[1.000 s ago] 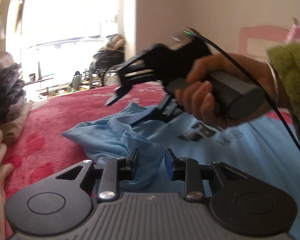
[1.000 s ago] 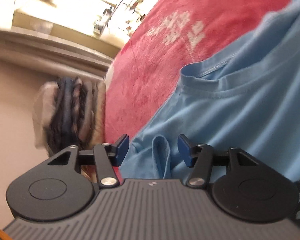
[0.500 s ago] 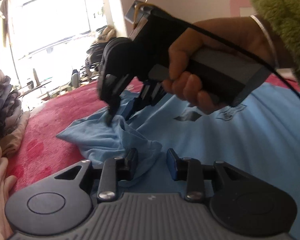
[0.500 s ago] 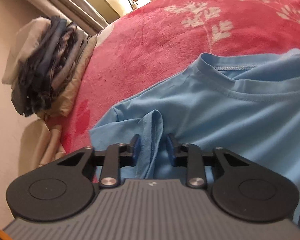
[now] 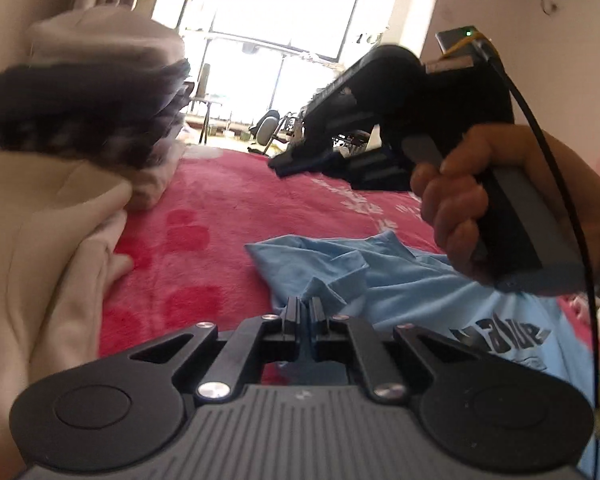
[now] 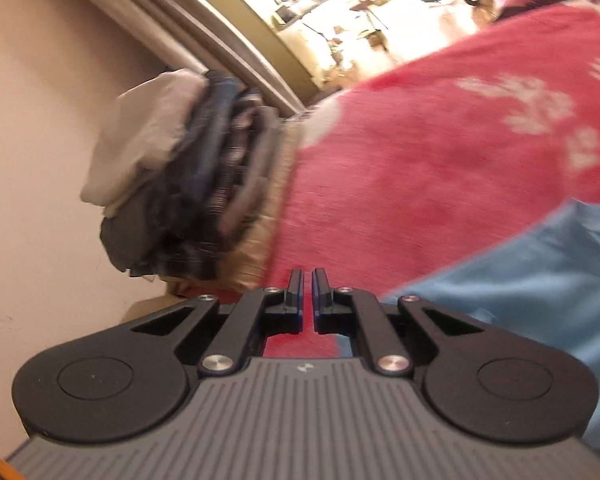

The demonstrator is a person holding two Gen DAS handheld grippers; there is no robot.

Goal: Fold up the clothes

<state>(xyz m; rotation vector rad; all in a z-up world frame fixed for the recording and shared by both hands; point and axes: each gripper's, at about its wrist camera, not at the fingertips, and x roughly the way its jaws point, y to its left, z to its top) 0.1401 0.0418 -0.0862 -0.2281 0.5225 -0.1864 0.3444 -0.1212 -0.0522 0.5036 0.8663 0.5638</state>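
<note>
Light blue T-shirt (image 5: 400, 276) lies rumpled on the red blanket (image 5: 220, 216), printed side up, its bunched sleeve edge nearest the left wrist camera. Left gripper (image 5: 305, 312): jaws clenched on a fold of that blue cloth. Right gripper (image 6: 307, 292): jaws closed with a thin slit between them; red shows through the slit, no cloth visibly caught. In the left view, the right gripper is raised above the blanket, clear of the shirt, gripped by the person's hand (image 5: 460, 208).

Risk, as judged: the right side appears to have missed or lost its pinch, so a one-sided lift would drag the shirt askew and deepen the wrinkles. The plush blanket may also cling to the fabric.

Surroundings: stack of folded clothes (image 6: 188, 176) at the blanket's edge by the wall; cream fabric (image 5: 48, 248) beside it; bright window (image 5: 284, 20) beyond.
</note>
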